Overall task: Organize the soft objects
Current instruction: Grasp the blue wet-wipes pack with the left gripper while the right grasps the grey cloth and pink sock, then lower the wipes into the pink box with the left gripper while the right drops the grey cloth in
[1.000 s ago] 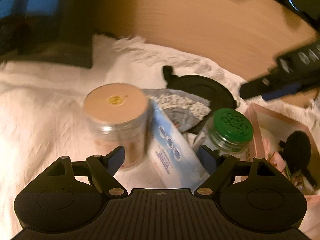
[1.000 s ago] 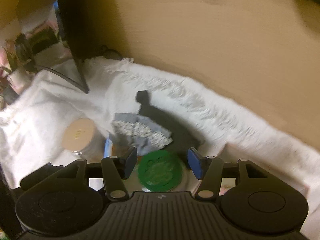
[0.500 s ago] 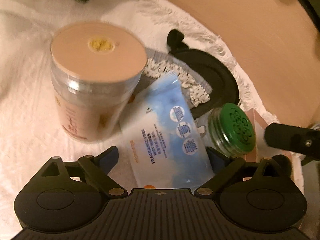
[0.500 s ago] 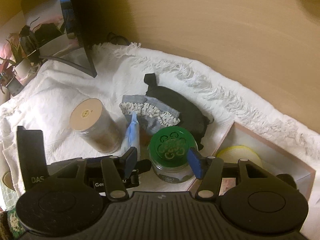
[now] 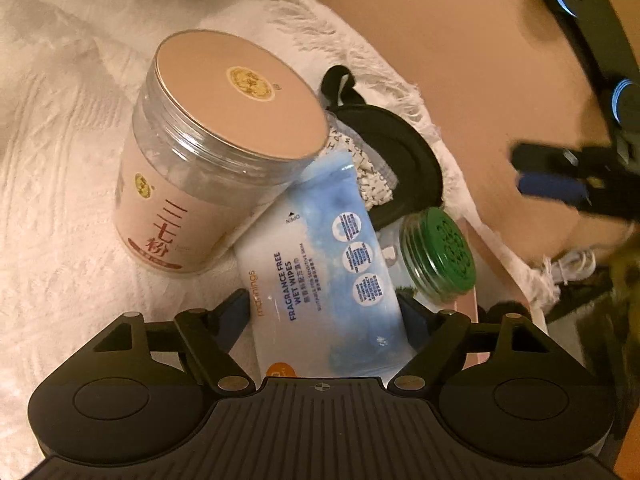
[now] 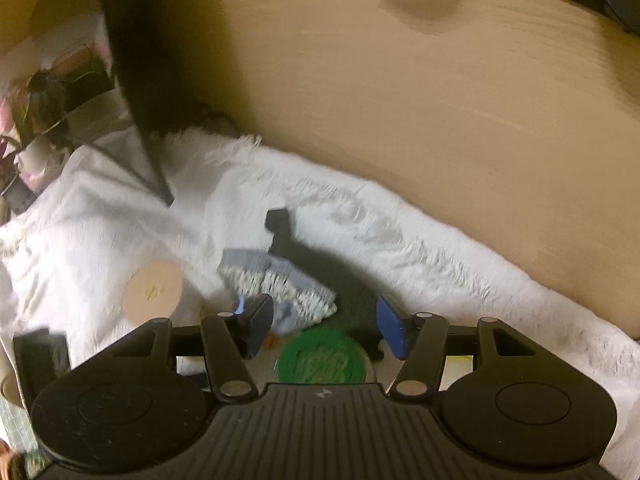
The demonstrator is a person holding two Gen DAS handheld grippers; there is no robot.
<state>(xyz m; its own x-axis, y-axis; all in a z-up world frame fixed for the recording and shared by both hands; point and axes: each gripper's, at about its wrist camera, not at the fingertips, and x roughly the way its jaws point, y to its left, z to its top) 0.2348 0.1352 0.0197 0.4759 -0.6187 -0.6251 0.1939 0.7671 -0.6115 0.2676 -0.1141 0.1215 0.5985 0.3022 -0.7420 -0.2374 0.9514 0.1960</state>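
left wrist: wipes pack (image 5: 320,276) reads "mannings fragrance free wet wipes".

Dim warm light; right wrist view motion-blurred; fisheye bending at edges.

A pack of wipes (image 5: 320,276) lies on the cloth (image 5: 60,160) between a tub (image 5: 208,152) on its left and a jar (image 5: 438,256) on its right, with a folded sock (image 5: 372,176) and a pouch (image 5: 408,160) behind them near the wall (image 5: 460,40).
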